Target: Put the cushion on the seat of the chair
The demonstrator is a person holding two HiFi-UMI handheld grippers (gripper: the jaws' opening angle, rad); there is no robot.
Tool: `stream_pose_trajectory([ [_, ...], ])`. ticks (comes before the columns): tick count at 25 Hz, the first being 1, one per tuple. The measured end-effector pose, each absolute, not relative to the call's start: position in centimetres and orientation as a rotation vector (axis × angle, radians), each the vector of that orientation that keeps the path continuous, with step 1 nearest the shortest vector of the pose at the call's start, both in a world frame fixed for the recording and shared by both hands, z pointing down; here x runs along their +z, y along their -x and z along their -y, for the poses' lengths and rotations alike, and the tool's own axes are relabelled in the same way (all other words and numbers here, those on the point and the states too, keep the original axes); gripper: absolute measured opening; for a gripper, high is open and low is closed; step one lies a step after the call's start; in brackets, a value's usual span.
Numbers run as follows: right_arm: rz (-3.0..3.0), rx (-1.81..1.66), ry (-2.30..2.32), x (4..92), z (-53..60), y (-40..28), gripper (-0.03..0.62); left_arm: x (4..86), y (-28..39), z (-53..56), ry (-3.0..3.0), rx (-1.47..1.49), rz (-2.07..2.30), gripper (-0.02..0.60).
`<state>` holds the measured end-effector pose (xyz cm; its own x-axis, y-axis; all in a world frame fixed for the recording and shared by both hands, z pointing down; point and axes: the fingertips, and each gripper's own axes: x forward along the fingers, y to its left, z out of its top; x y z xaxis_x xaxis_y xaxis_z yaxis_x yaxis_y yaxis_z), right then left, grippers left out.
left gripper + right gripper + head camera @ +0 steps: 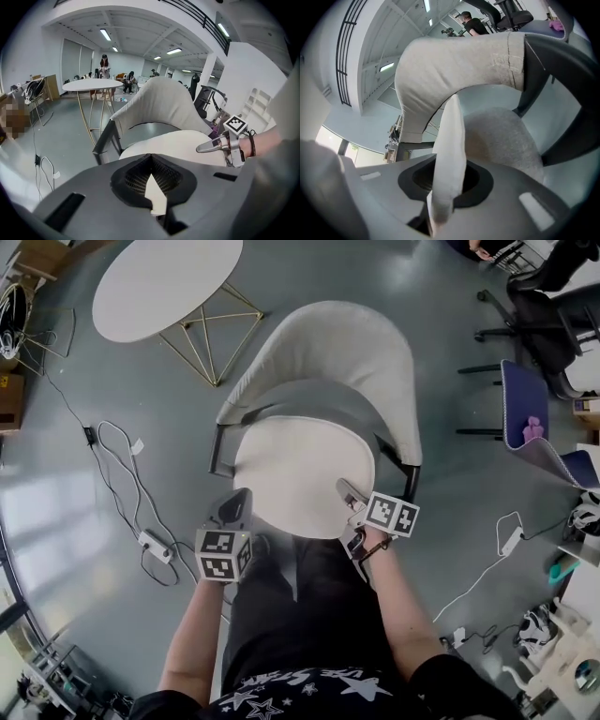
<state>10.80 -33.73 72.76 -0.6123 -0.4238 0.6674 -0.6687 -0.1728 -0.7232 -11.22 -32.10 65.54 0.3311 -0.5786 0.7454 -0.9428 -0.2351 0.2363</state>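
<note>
Here the left gripper [238,502] and the right gripper [349,493] each have their jaws clamped on the near edge of the pale cushion [300,470], which is spread over the seat of the grey chair [328,348], near a round table [159,282].

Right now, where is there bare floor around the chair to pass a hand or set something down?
Free: the floor between the chair and the blue chair. Crowded: cables and a power strip on the left, the table at back left, a white cable front right.
</note>
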Motion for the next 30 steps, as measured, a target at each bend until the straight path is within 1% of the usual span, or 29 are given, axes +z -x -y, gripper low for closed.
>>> stream_pose_trajectory([
  [3, 1.855, 1.829, -1.269, 75.0, 33.5, -12.1, 0.074, 66.8, 10.0, 32.2, -1.911, 0.711, 1.318, 0.008],
  [10, 1.792, 1.716, -1.288, 79.2, 33.4, -14.2, 0.119, 69.2, 7.3, 31.8, -1.887, 0.724, 1.261, 0.008],
  [15, 1.723, 1.626, -1.324, 81.8, 33.7, -15.6, 0.188, 71.4, 5.9, 31.5, -1.868, 0.76, 1.221, 0.008],
  [18, 1.759, 1.532, -1.317, 81.8, 34.7, -15.5, 0.211, 71.9, 4.8, 31.5, -1.872, 0.754, 1.204, 0.008],
  [21, 1.754, 1.451, -1.312, 81.9, 35.4, -15.2, 0.263, 72.5, 4.2, 31.8, -1.873, 0.752, 1.188, 0.008],
  [26, 1.661, 1.44, -1.35, 82.6, 35.0, -16.0, 0.329, 72.9, 3.2, 32.5, -1.892, 0.758, 1.164, 0.008],
  [28, 1.604, 1.424, -1.378, 83.0, 34.3, -16.8, 0.348, 73.0, 3.1, 32.5, -1.9, 0.757, 1.157, 0.008],
  [30, 1.552, 1.389, -1.413, 83.1, 33.7, -17.6, 0.353, 73.1, 3.2, 32.4, -1.904, 0.762, 1.15, 0.008],
])
